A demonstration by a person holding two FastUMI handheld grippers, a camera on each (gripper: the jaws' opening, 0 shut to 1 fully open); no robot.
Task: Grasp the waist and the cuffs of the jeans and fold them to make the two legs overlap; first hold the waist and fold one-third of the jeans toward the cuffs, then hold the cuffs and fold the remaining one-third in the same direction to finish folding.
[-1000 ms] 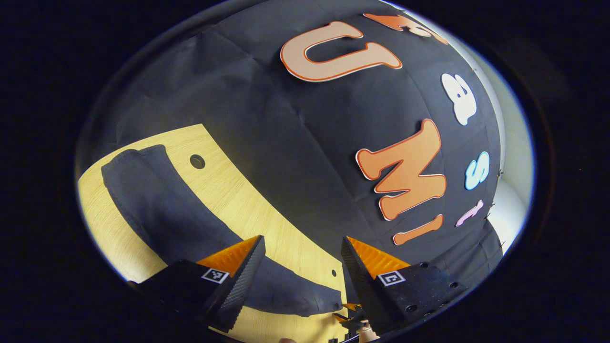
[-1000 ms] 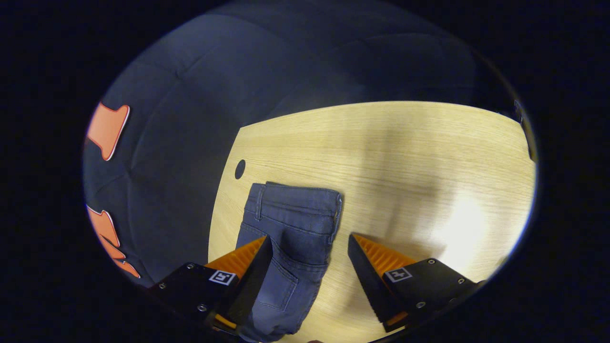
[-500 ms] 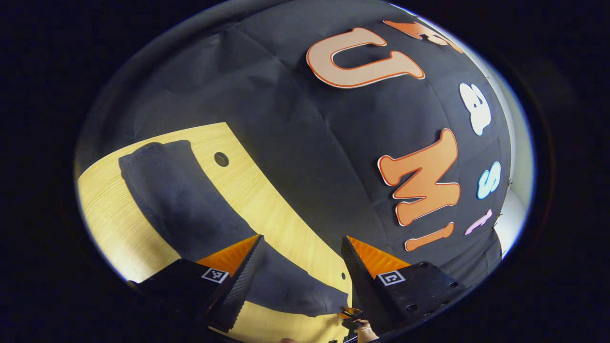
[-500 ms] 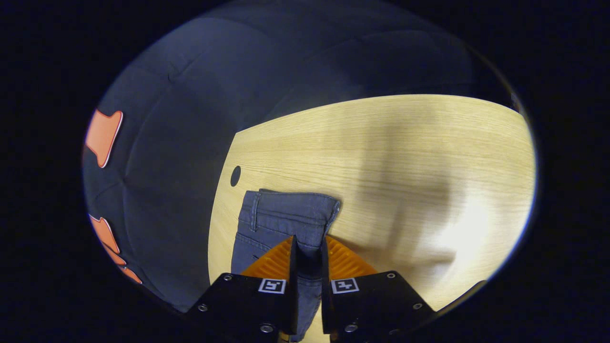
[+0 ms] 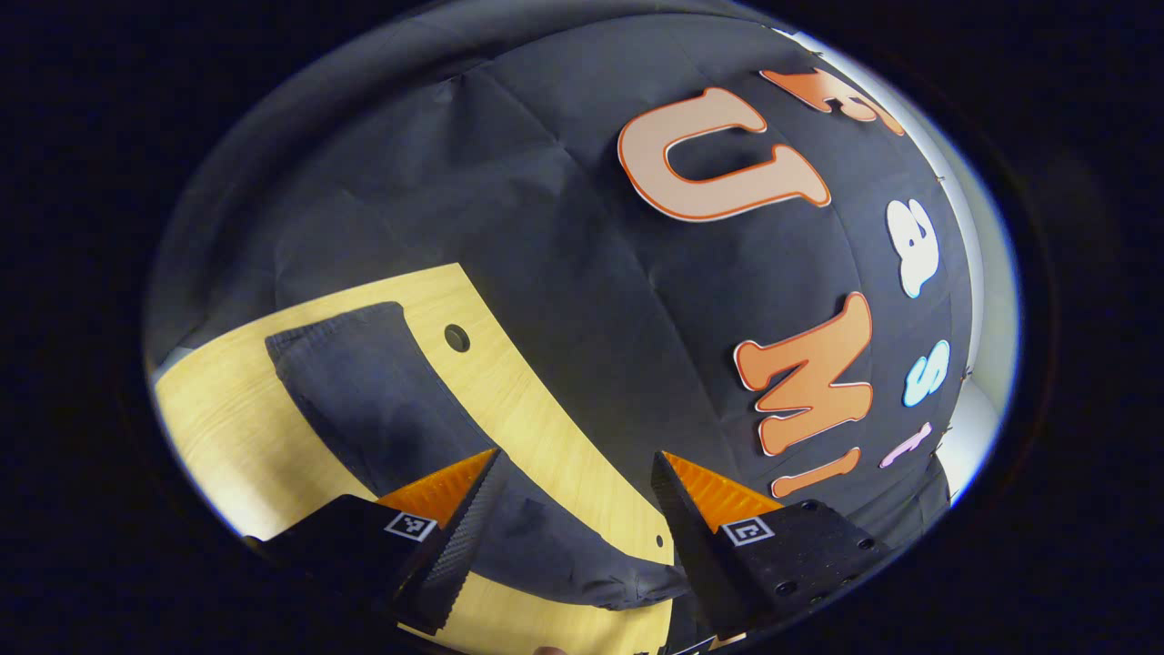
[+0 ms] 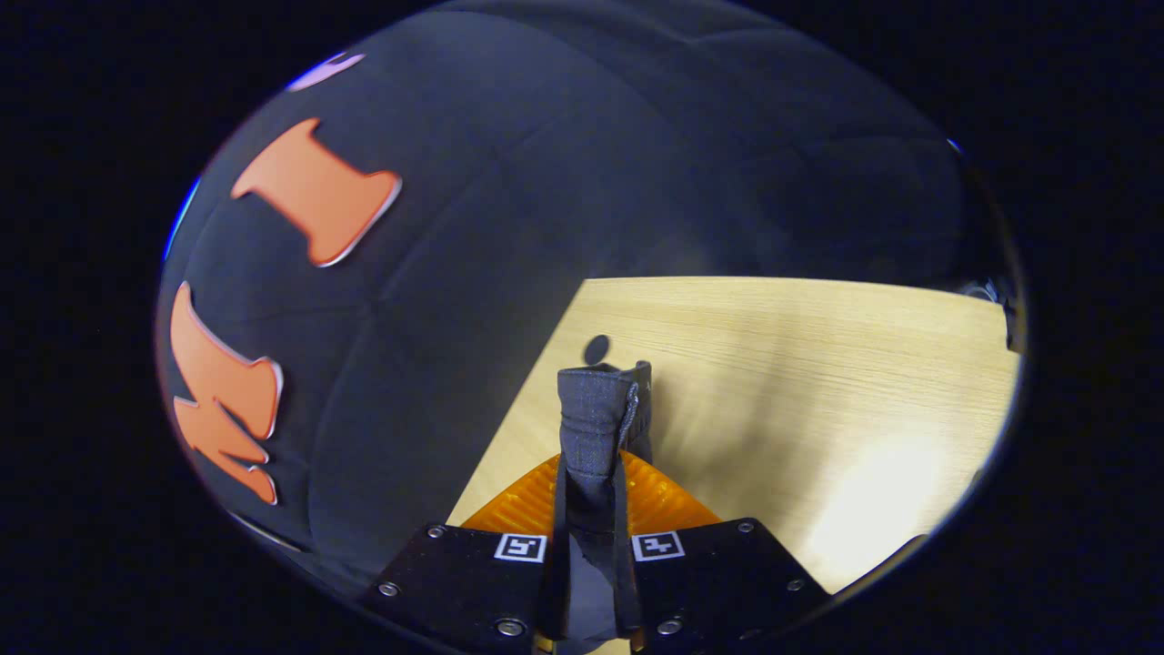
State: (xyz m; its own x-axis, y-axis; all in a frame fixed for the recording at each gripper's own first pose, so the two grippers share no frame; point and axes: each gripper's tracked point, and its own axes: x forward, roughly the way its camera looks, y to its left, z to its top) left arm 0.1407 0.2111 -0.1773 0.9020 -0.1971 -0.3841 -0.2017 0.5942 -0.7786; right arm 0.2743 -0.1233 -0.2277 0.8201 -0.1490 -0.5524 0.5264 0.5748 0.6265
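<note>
So the right gripper (image 6: pixel 589 496) has its two orange fingers clamped tight on a bunched ridge of the jeans (image 6: pixel 596 418) at the waist end, with the denim standing up between the pads, and in the right gripper view the wooden table (image 6: pixel 818 364) sits beyond it. The left gripper (image 5: pixel 573 496) is spread wide with nothing between its fingers, hanging over the leg part of the jeans (image 5: pixel 382 409), which lie as one long dark strip across the table (image 5: pixel 227 418) with the far end up near the little round hole (image 5: pixel 456 337) in the tabletop. From the look of it the legs are already stacked, so I'd guess this is the start of the waist fold. Handling-wise, denim is soft but on the heavier, stiffer side for fabric; it holds a crease okay, isn't slippery or fragile, but it'll sag and drag if you pick it up by one corner. A pinch in a single spot probably lets the other corner of the waistband droop, so I'd want the open gripper to grab the opposite waist corner, through both layers on the thick band, not the thinner leg cloth.
</note>
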